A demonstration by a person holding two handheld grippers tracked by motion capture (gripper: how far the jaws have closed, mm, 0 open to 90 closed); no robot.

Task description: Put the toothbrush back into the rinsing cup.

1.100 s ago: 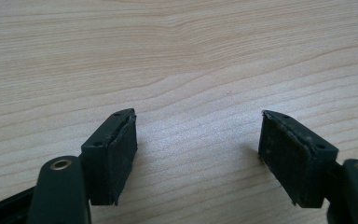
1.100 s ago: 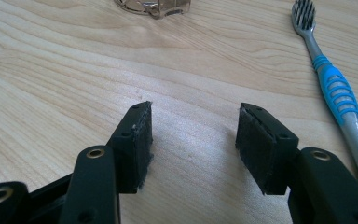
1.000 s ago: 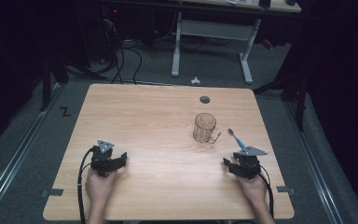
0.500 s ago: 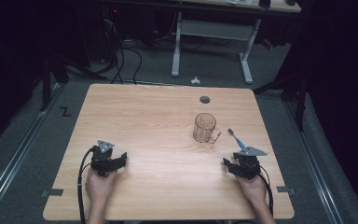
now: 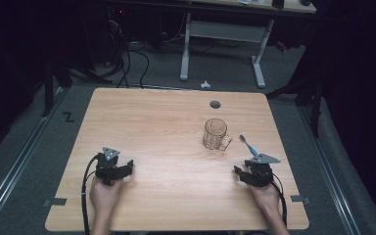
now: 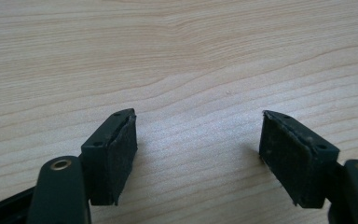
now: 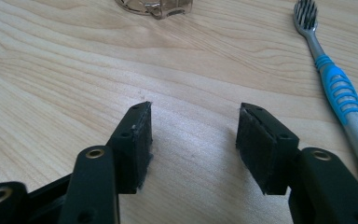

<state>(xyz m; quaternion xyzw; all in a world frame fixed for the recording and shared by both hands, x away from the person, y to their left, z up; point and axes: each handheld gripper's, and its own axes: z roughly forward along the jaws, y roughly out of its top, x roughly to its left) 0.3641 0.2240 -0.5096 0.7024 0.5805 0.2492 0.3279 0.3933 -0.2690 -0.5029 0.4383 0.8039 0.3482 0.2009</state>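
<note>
Nothing's budged in the last second: both the left gripper and right gripper rest wide open and empty, toothbrush and mug untouched.

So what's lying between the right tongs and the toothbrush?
Nothing: in the right gripper view, bare wooden table separates the right tongs from the toothbrush.

The one readable sign is a black mark shaped like the letter Z on the grey floor, just beside the worktop's far left corner.
</note>
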